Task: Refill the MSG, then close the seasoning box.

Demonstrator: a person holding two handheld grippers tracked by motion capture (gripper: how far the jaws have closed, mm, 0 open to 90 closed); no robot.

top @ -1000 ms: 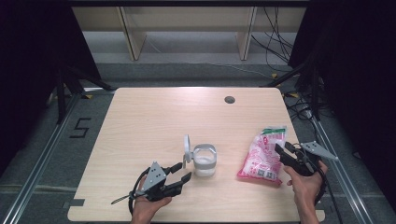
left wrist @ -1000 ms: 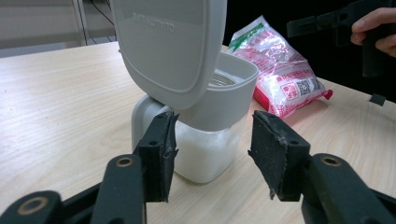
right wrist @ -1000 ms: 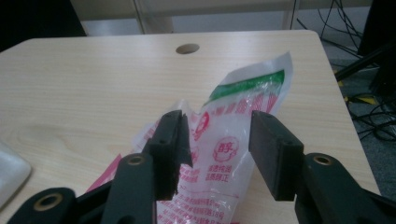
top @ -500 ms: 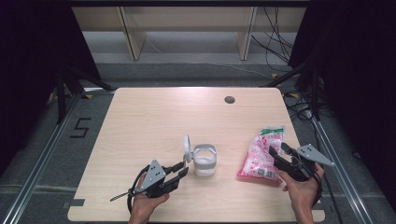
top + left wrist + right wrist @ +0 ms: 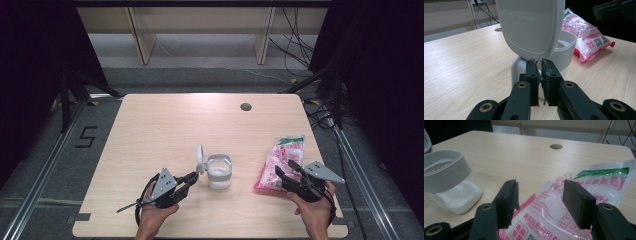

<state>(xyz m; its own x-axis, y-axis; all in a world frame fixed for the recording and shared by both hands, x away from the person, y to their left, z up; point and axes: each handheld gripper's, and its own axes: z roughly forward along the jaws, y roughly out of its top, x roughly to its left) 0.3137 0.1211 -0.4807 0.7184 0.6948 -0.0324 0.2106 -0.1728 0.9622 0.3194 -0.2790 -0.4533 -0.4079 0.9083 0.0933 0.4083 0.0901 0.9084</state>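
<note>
The left gripper [image 5: 539,65] is found nearly pressed together, having just been closing beside the jar [image 5: 219,171] under its raised lid [image 5: 530,26], while the right gripper [image 5: 539,191], spread and just opening, is held directly over the bag's [image 5: 280,162] near end, its length running away.

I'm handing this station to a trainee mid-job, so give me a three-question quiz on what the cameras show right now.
1. True or false: the lid of the white container stands open.
2. Which hand-held gripper has its jaws wide apart? A) left hand-held gripper B) right hand-held gripper
3. What lies under the right hand-held gripper's jaws?

Key:
1. True: the lid stands upright at the container's left edge.
2. B. In the left gripper view, the left jaws have nearly met just in front of the container, below the lid.
3. The pink and white bag, flat on the table.
</note>
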